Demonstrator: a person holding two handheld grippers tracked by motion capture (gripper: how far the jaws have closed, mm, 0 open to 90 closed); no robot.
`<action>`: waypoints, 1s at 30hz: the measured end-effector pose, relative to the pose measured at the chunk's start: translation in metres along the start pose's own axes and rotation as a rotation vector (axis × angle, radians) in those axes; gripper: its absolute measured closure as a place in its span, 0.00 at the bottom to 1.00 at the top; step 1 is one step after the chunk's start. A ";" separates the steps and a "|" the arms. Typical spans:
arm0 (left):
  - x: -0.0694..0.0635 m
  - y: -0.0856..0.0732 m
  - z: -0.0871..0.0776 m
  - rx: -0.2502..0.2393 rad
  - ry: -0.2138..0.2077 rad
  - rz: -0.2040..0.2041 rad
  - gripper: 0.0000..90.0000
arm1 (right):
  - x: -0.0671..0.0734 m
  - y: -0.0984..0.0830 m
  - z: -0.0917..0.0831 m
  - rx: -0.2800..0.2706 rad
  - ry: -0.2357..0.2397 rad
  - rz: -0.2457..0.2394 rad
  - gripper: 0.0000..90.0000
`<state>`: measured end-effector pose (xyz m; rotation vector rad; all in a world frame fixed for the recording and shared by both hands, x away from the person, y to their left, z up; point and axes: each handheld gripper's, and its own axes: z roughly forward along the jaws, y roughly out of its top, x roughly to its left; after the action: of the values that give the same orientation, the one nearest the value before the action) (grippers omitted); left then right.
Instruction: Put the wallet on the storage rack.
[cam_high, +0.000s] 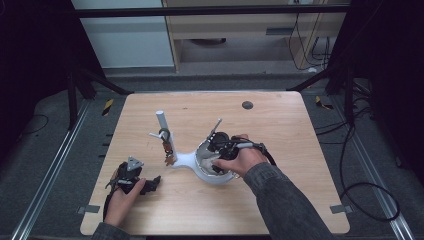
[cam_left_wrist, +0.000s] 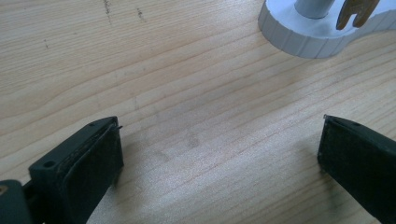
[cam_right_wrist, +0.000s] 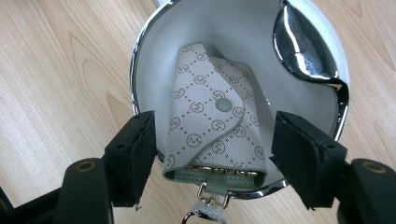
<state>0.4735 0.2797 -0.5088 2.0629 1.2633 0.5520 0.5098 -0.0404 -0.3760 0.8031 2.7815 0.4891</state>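
Light wooden table (cam_high: 280, 140) – a white stand (cam_high: 187, 161) with an upright post and 1 bowl sits near its middle, a dark round spot (cam_high: 247, 105) farther back.

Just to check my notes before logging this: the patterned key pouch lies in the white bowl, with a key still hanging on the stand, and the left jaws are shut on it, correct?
Not quite: the left gripper stands open over bare table, as the left gripper view shows. The key pouch does lie in the white bowl, beside the stand.

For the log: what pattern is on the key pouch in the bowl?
Beige, dotted diamond lattice with circled monograms, on the key pouch; right gripper view.
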 end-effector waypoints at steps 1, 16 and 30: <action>0.000 0.000 0.000 0.000 0.000 0.000 0.00 | 0.000 0.000 -0.001 -0.003 0.002 0.001 0.35; 0.000 0.000 0.000 0.000 0.000 0.000 0.00 | 0.001 -0.010 -0.013 -0.040 0.005 0.015 0.35; 0.000 0.000 0.000 0.000 0.000 -0.002 0.00 | 0.000 -0.020 -0.025 -0.089 0.003 0.031 0.33</action>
<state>0.4734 0.2796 -0.5089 2.0612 1.2652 0.5508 0.4931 -0.0630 -0.3603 0.8267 2.7320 0.6158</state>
